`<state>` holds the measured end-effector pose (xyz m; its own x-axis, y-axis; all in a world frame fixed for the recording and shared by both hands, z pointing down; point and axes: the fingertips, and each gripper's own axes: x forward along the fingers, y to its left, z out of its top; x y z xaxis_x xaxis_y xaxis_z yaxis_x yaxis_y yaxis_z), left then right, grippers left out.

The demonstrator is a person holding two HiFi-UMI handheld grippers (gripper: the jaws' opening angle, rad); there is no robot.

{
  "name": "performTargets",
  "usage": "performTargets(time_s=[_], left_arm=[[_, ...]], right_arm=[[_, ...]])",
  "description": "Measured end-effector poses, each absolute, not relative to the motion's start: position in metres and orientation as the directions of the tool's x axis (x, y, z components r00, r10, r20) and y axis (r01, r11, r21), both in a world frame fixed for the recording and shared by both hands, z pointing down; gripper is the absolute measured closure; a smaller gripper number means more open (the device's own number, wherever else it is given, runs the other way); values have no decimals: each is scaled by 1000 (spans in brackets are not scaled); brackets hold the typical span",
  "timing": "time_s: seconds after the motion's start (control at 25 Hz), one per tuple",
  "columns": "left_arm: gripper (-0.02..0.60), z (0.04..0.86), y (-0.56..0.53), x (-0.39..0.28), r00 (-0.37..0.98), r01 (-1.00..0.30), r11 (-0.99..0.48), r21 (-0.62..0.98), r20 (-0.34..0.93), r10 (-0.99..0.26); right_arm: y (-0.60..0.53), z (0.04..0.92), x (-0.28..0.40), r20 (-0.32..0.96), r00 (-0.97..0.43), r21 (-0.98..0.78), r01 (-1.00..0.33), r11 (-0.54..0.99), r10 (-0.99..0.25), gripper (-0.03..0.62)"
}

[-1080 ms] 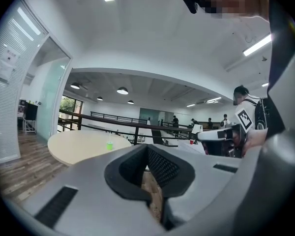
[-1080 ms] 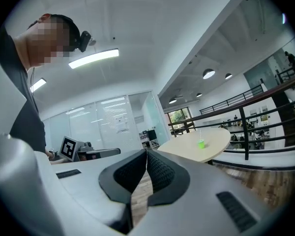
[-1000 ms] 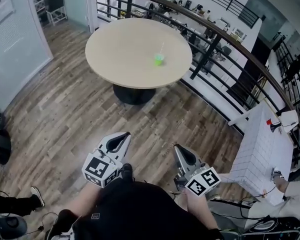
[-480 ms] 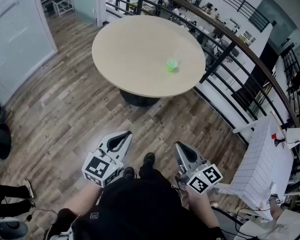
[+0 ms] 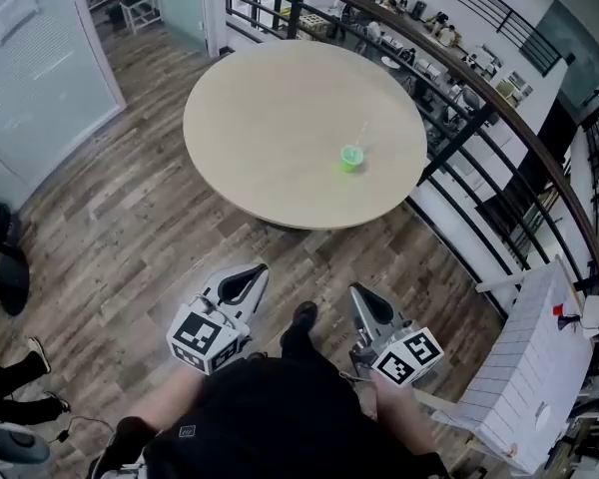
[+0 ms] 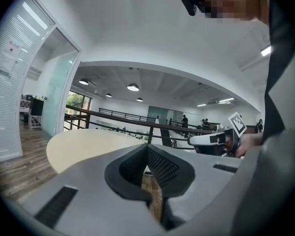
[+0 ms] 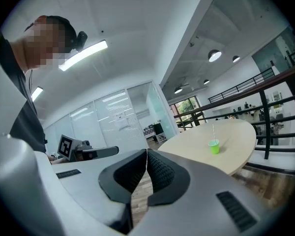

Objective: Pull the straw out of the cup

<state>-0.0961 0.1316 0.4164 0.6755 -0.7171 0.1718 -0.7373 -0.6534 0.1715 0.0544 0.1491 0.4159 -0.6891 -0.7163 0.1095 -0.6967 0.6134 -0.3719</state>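
Round table (image 5: 270, 118) stands far centre on the floor (image 5: 130, 238). The cup (image 5: 350, 159) sits on the table's right half, with the straw (image 5: 360, 134) in it, tilted to the far right. A railing (image 5: 476, 80) curves behind and right of the table. The left gripper (image 5: 257, 269) and right gripper (image 5: 358, 291) lie side by side, near, well apart from the table.

Cup: small green plastic cup (image 5: 350, 159), stood upright on round beige tabletop (image 5: 270, 118).
Straw: thin pale straw (image 5: 361, 134), seated in cup, projecting above rim.
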Motion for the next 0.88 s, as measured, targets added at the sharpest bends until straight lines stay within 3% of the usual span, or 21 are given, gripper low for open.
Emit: performTargets(time_s=[0.28,0.88], left_arm=[[574,425,85,-95,680,-733,-663,149,181,-711],[574,428,-18,-15,690,-722,-679,129,209,-693]], right_arm=[[107,429,51,109,-706,-380,-680,627,-700,571],[5,435,118,78,-717,-426,-652,627,-693,571]])
